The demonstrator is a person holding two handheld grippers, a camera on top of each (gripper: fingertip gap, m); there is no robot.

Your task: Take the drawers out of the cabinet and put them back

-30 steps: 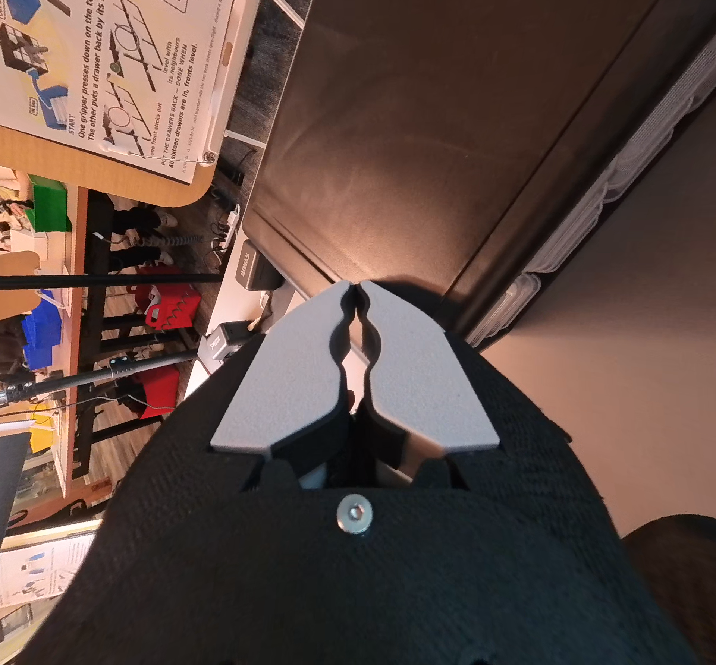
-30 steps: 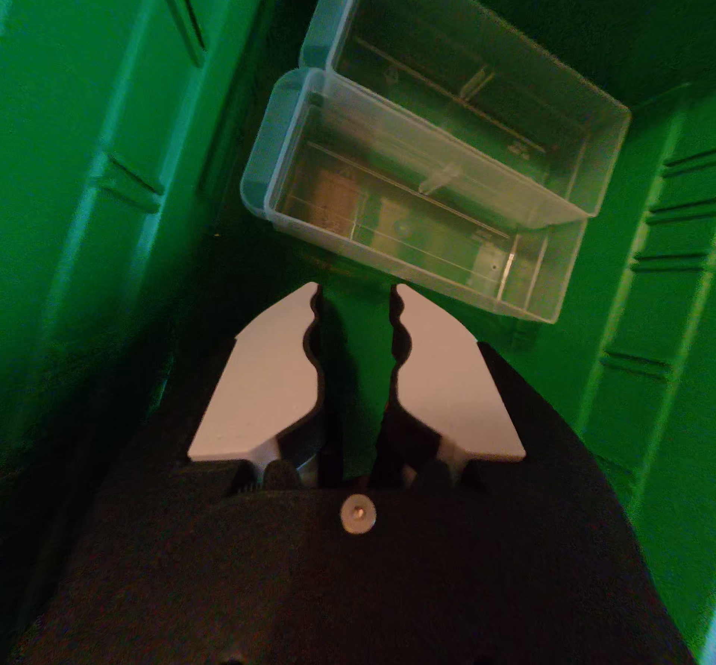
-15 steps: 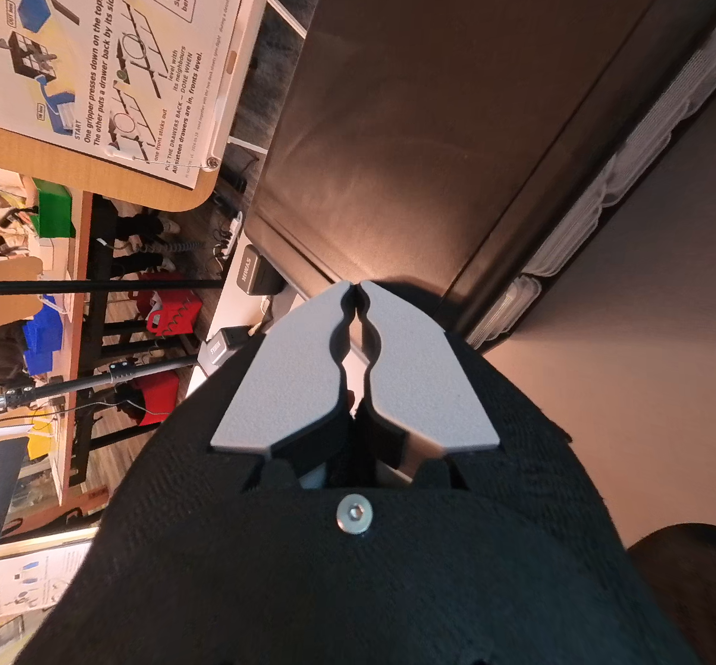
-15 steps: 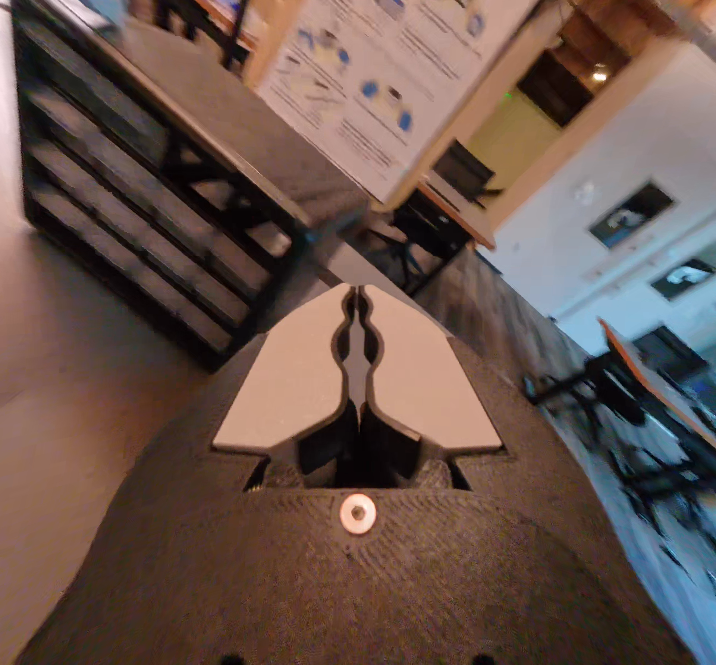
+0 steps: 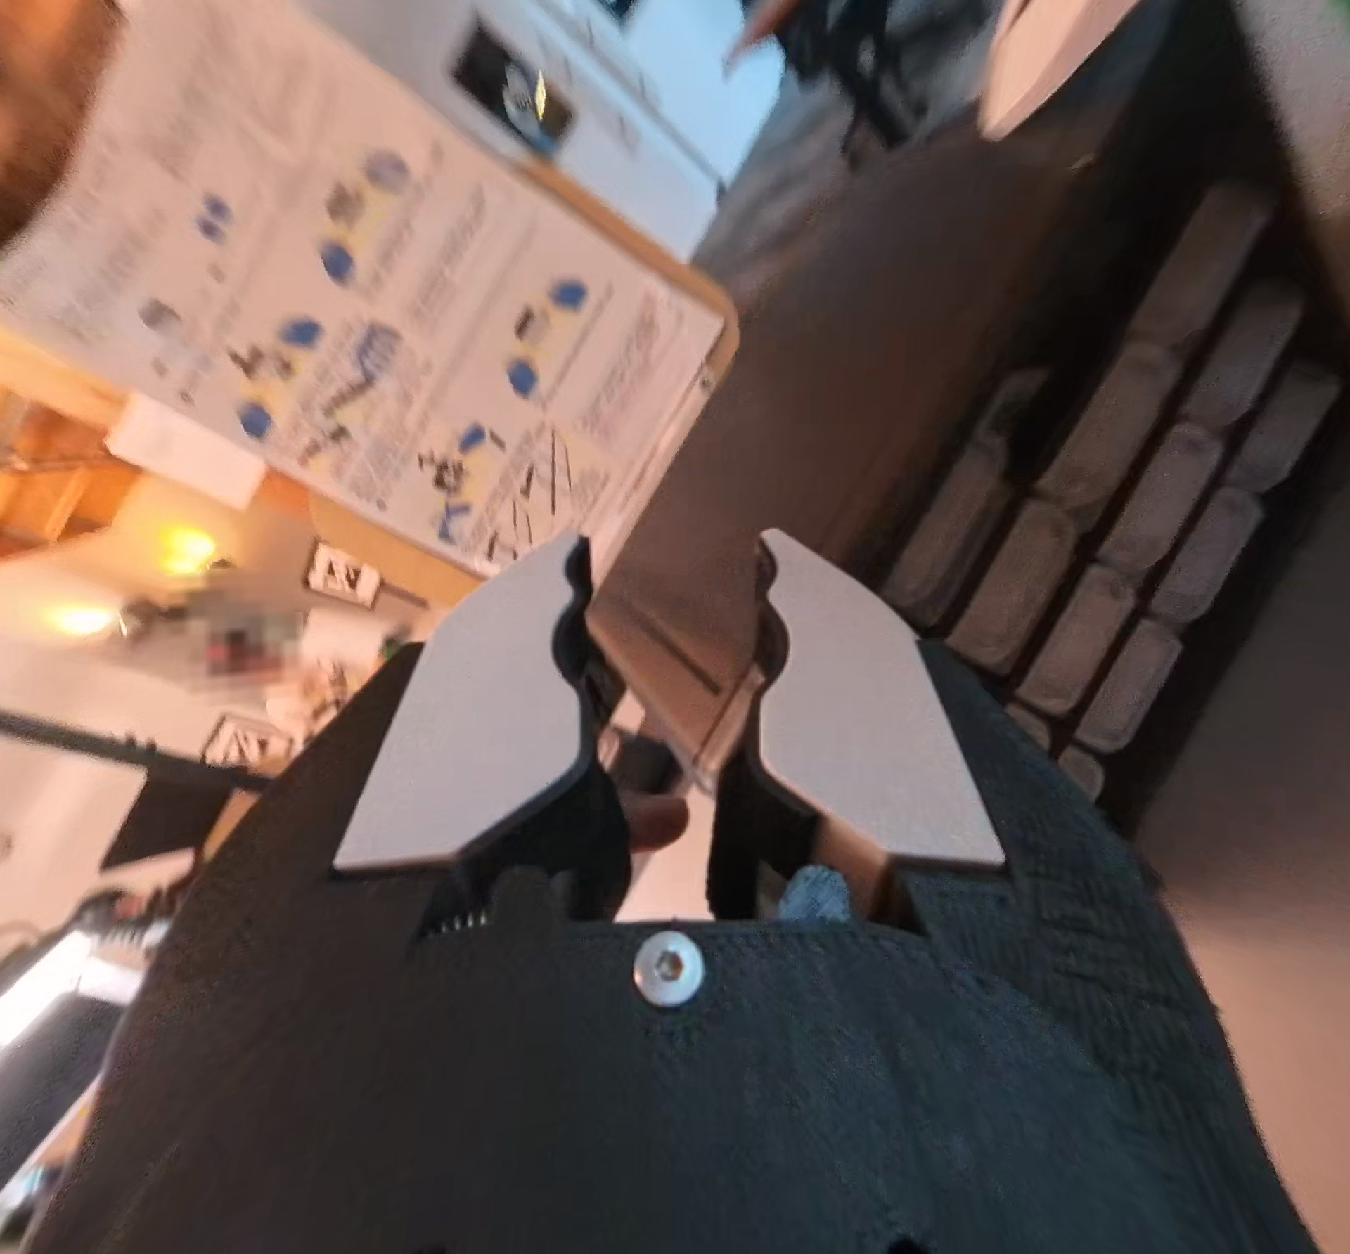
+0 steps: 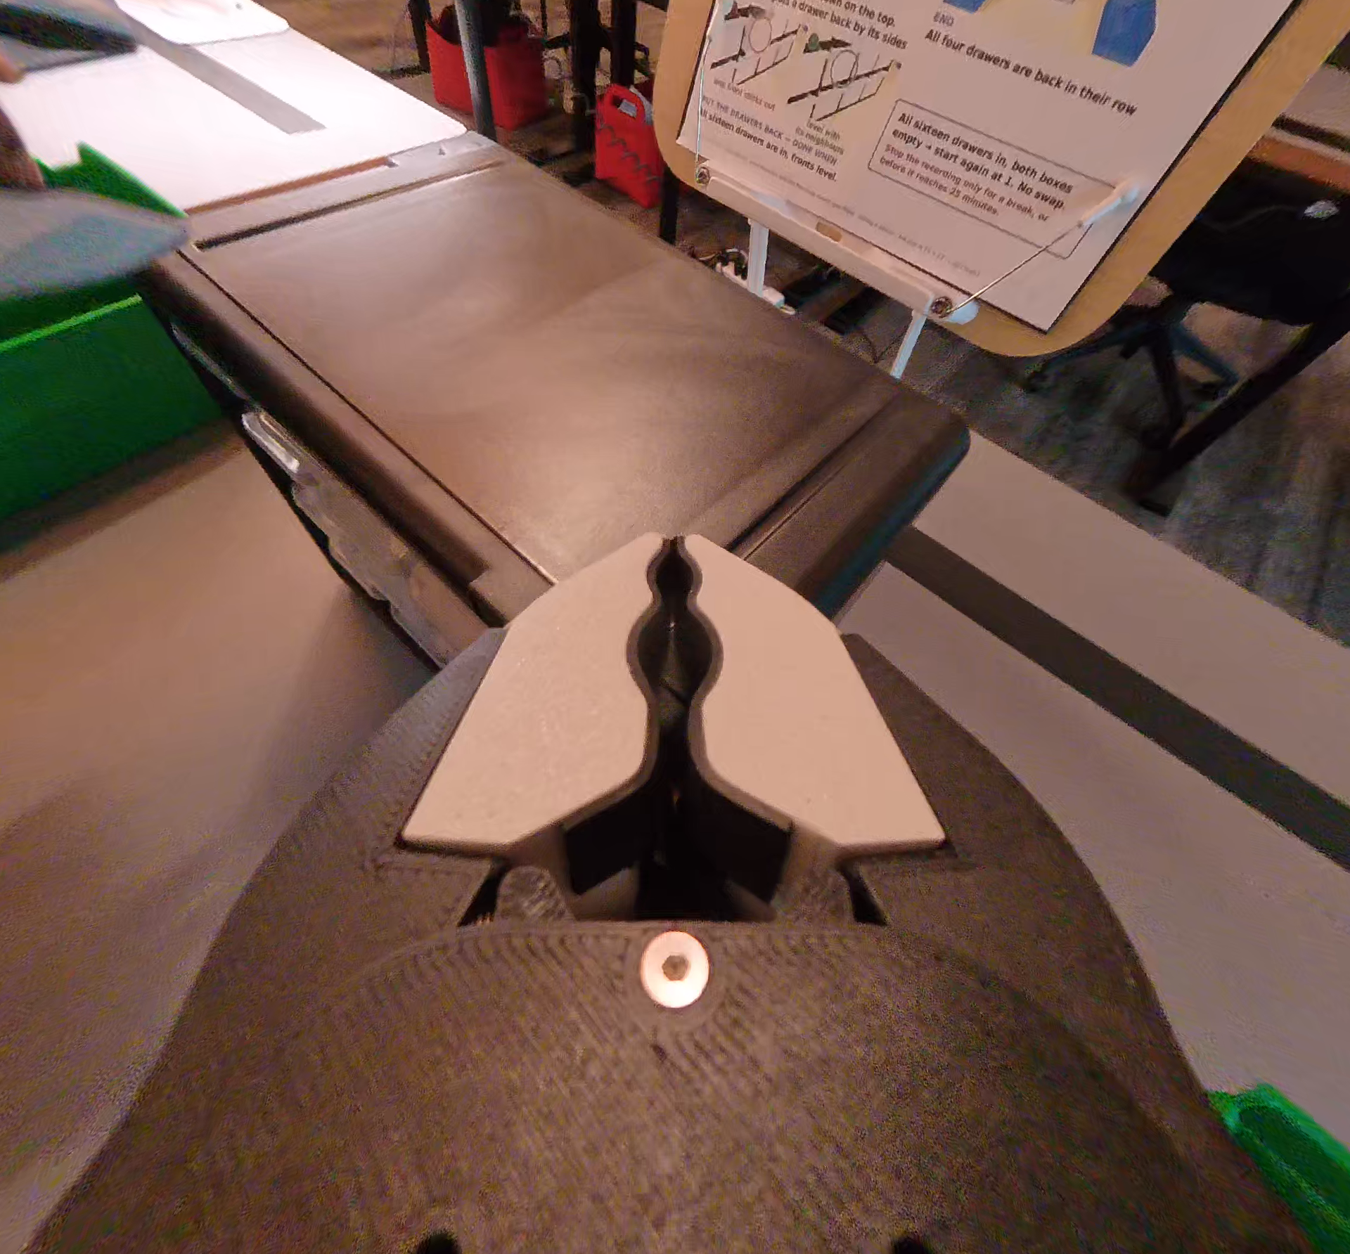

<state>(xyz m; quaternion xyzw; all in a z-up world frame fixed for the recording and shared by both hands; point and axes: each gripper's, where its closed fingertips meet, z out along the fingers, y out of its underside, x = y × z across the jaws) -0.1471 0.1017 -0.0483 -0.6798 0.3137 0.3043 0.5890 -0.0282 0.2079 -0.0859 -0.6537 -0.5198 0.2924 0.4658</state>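
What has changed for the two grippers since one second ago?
The left gripper opened its fingers and swung from the cabinet top to face the drawer fronts. The right gripper left the green bin, shut, and now points over the cabinet top. Neither holds a drawer.

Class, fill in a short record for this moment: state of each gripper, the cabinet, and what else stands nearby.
left gripper: open, nothing between its fingers
right gripper: shut, empty, at the near corner of the cabinet top
black plastic drawer cabinet: on the table, clear drawers seated in its front
green plastic bin: beside the cabinet's far end
white instruction board: behind the cabinet
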